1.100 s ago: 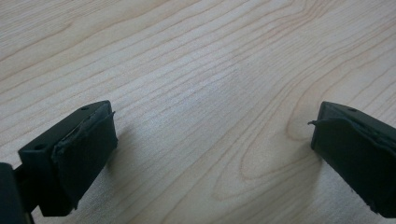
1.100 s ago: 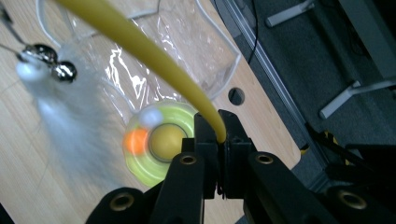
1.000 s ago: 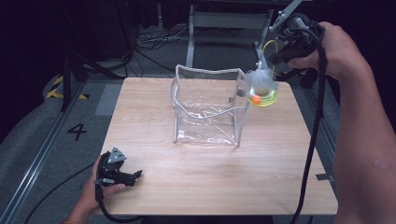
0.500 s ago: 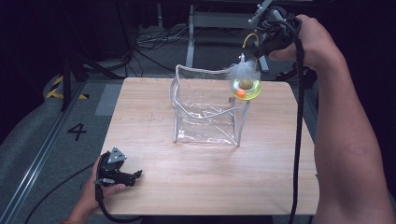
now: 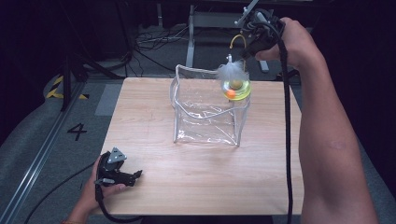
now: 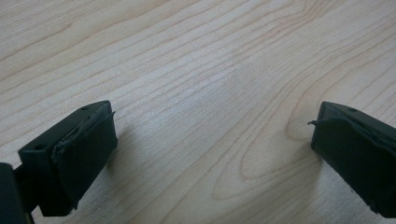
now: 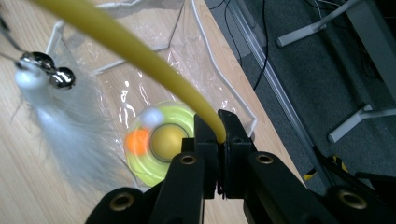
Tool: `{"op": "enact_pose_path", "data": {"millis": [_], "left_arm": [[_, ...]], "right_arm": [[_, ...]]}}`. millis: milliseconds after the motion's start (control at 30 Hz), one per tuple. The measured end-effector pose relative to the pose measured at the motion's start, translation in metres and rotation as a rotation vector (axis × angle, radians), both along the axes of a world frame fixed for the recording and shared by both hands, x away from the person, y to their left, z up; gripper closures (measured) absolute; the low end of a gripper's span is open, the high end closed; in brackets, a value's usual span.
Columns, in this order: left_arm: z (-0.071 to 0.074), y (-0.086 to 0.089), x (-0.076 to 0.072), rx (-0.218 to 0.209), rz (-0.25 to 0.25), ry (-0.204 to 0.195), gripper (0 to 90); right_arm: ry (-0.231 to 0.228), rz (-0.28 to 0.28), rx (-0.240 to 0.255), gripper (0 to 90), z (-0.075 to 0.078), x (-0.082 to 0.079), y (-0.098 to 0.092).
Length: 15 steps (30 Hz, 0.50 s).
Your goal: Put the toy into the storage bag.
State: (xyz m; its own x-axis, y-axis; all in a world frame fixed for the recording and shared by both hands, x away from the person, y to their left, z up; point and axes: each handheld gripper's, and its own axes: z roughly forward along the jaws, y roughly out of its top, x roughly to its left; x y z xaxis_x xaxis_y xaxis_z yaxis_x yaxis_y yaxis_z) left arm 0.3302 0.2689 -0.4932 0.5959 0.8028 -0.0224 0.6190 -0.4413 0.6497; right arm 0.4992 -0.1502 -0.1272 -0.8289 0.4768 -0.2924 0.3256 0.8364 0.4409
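Two hands: right arm raised over clear bag (image 5: 208, 109), right gripper (image 5: 254, 44) clamped on cat toy (image 5: 236, 86)'s yellow stalk, toy dangling at bag's rim. Left gripper (image 5: 135, 175) rests on table (image 5: 154, 116), jaws wide, empty.

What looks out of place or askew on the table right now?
The clear bag stands crumpled, its walls buckled inward and its rim uneven. The cat toy hangs tilted from its yellow stem, pinched in the right gripper, at the bag's far right corner rather than over the opening. Nothing spilled.
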Motion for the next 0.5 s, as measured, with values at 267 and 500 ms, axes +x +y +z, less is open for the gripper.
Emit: {"op": "enact_pose_path", "data": {"millis": [267,500], "left_arm": [[0.0,0.0,0.0,-0.001,0.002,-0.001,0.6],[0.0,0.0,0.0,0.0,0.001,-0.001,0.5]], "right_arm": [[0.011,0.021,-0.007,87.6,-0.014,0.003,0.008],[0.042,0.042,-0.018,87.6,-0.046,0.011,0.011]]}}
